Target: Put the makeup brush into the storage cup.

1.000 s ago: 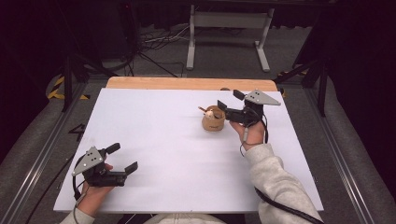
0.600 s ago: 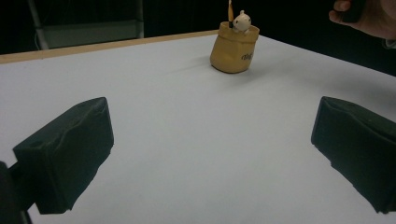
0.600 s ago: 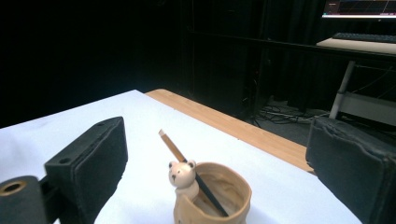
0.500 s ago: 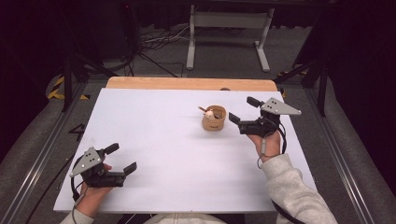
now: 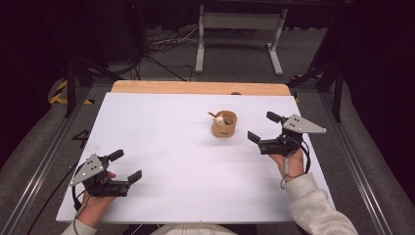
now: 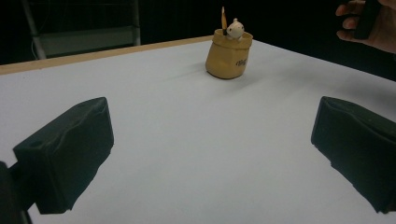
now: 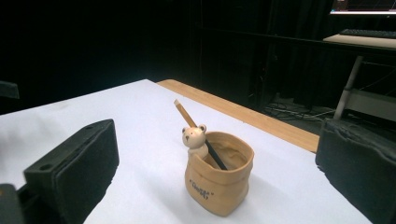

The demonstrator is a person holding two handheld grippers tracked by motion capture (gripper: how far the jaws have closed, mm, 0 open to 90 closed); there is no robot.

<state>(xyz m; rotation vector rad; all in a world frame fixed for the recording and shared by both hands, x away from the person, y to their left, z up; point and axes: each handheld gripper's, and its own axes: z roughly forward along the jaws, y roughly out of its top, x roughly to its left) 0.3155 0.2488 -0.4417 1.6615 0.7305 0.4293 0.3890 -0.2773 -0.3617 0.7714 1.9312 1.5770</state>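
Note:
A small tan sack-shaped pot (image 5: pixel 224 124) stands upright on the white table top (image 5: pixel 166 147), right of centre. A little bear figure (image 7: pixel 194 140) clings to its rim, and a wooden-handled stick (image 7: pixel 186 114) leans out of it. The pot (image 6: pixel 229 55) also appears far off in the left gripper view. My right gripper (image 5: pixel 262 128) is open, a short way to the right of the pot, and holds nothing. At the near left corner my left gripper (image 5: pixel 126 166) rests open and holds nothing.
A bare wooden strip (image 5: pixel 195 88) runs along the table's far edge. Beyond it stand a metal stand (image 5: pixel 240 29) and cables on the floor. A grey sleeve (image 5: pixel 318 205) reaches in from the bottom right.
My right gripper has let go of the pot and drawn back to the right and toward the near side. The pot stays where it was. The left gripper has not moved.

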